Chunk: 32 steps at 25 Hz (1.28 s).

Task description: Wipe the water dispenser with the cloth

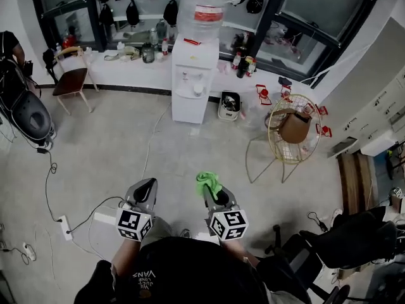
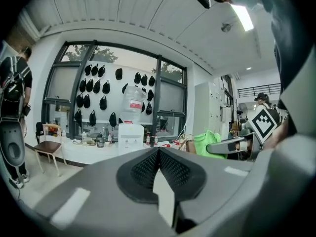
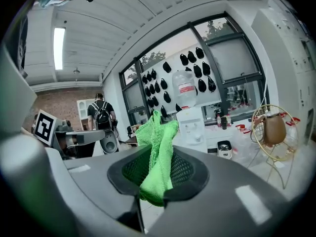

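A white water dispenser (image 1: 193, 78) with a clear bottle (image 1: 205, 10) on top stands against the far window wall, a few metres ahead. It also shows in the left gripper view (image 2: 131, 137) and in the right gripper view (image 3: 191, 127). My right gripper (image 1: 213, 195) is shut on a bright green cloth (image 1: 208, 183), which sticks up out of the jaws (image 3: 157, 152). My left gripper (image 1: 145, 192) is shut with nothing in it (image 2: 158, 154). Both are held at waist height, side by side.
A wire-frame stand (image 1: 292, 132) with a brown bag is at the right. A wooden chair (image 1: 71, 78) stands at the left by the counter. Cables and a power strip (image 1: 63, 227) lie on the floor at left. A person with a backpack (image 3: 102, 115) stands off to the left.
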Each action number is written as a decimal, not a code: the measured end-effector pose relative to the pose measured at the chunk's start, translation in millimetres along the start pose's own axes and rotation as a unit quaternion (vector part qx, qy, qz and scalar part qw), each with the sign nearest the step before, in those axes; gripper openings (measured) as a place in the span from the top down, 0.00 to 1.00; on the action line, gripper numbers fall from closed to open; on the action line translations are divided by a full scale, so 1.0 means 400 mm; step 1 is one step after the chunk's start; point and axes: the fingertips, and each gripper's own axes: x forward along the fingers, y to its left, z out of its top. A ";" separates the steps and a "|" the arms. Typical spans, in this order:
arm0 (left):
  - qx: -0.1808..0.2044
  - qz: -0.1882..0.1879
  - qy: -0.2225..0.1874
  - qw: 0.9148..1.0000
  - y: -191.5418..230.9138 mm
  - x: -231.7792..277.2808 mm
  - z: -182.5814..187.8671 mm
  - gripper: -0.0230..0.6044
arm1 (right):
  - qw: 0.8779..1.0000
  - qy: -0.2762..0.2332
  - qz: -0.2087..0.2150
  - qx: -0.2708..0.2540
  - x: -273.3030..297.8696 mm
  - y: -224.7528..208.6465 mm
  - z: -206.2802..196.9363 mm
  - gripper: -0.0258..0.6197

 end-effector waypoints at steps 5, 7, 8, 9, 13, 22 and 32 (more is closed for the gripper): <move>-0.010 -0.002 0.018 1.000 0.037 0.061 -0.017 0.96 | 1.000 0.014 -0.003 0.010 0.078 -0.043 0.003 0.84; -0.014 -0.004 0.023 1.000 0.073 0.101 -0.019 0.96 | 1.000 0.016 -0.010 0.014 0.127 -0.061 0.014 0.84; -0.012 -0.007 0.023 1.000 0.092 0.123 -0.015 0.96 | 1.000 0.017 -0.015 0.017 0.152 -0.068 0.020 0.84; -0.009 -0.011 0.022 1.000 0.112 0.145 -0.008 0.96 | 0.999 0.019 -0.021 0.019 0.177 -0.074 0.028 0.84; -0.007 -0.031 0.025 0.999 0.217 0.241 0.021 0.96 | 0.999 0.018 -0.042 0.023 0.291 -0.081 0.073 0.84; 0.014 -0.098 0.028 0.995 0.437 0.507 0.105 0.96 | 0.993 0.004 -0.110 0.036 0.546 -0.135 0.166 0.84; 0.011 -0.099 0.050 0.994 0.520 0.740 0.087 0.96 | 0.993 0.010 -0.109 0.049 0.745 -0.248 0.204 0.84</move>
